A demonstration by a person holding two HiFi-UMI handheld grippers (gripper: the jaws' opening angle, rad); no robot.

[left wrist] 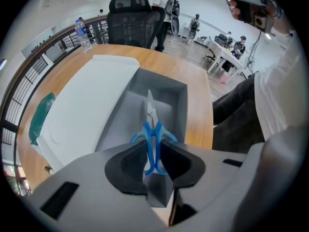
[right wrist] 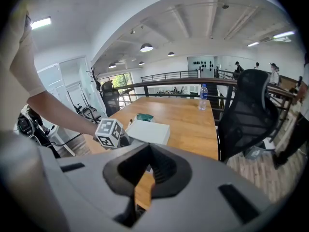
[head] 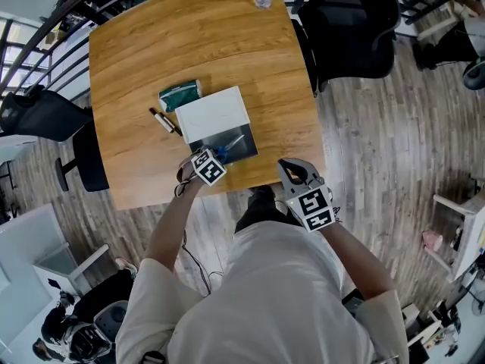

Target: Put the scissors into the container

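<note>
1. Right between the pads (left wrist: 129, 164) of the left gripper (left wrist: 154, 151) sit the blue handles of the scissors (left wrist: 153, 135). The jaws are clamped on them from both sides, so the scissors cannot swing and the blades run straight ahead of the fingertips.
2. Just beyond the fingertips, the closed blades point into the open grey container (left wrist: 179, 105). The tip looks to be past its near wall and over its floor. I cannot tell whether the metal touches the bottom.
3. My reading is that gripping by the handles keeps the long end free, so it can enter first and the scissors can lie flat once let go.
4. To the left of the fingers, the white lid (left wrist: 82, 110) is pushed aside and covers only part of the container. That leaves the opening straight ahead of the jaws.
5. Further left, beyond the lid, a green pouch (left wrist: 39, 122) lies on the wooden table (left wrist: 199, 88), well clear of the blades.
6. Off to the right, the right gripper (right wrist: 147, 181) hangs past the table edge. Its jaws are closed together on nothing, and it seems to be kept out of the way.
7. The task looks nearly done; lowering and releasing remain.
</note>
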